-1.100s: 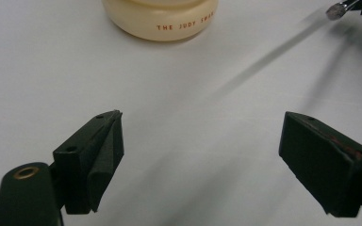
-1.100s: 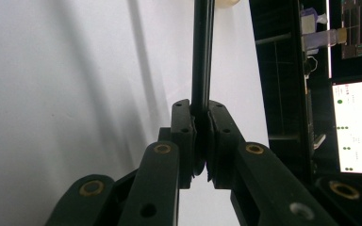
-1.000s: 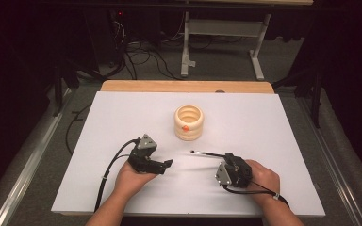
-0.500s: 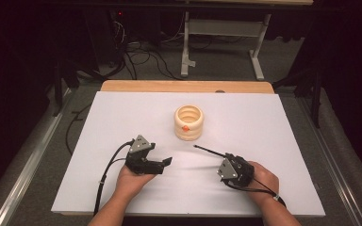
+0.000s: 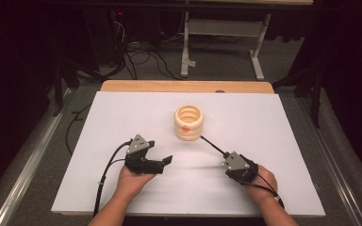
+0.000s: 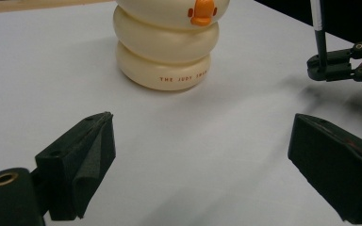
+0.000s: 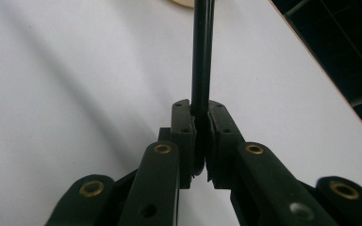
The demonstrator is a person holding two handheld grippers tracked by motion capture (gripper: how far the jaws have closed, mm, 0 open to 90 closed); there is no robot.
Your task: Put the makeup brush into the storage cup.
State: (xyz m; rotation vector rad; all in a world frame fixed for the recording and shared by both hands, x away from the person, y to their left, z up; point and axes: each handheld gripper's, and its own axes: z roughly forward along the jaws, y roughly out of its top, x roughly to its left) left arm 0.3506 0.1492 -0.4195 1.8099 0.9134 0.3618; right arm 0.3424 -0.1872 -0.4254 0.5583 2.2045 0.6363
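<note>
from above, a cream ringed holder (image 5: pixel 188 122) with a small orange mark on its side stands a little past the middle of the white table (image 5: pixel 99 141). at about seven o'clock from it the left gripper (image 5: pixel 166 161) rests in a hand low on the table, its jaws standing wide apart with nothing between them – they have just been opening further. at about four o'clock from the holder the right gripper (image 5: pixel 224 156) is clamped on a thin black pen (image 5: pixel 212 145), which slants up toward eleven o'clock so its far tip lies just beside the holder's base; i cannot tell whether it touches.

in the left gripper view the two black pads sit far out at seven and four o'clock, bare table between them. the holder (image 6: pixel 167 44) stands ahead at twelve o'clock, well clear of the pads. at two o'clock is the right gripper (image 6: pixel 321 66), pinching the pen (image 6: pixel 316 26).

in the right gripper view the jaws are pressed tight on the pen (image 7: pixel 201 56) – it runs straight up to twelve o'clock, where a sliver of the holder (image 7: pixel 181 2) shows at the top edge.
</note>
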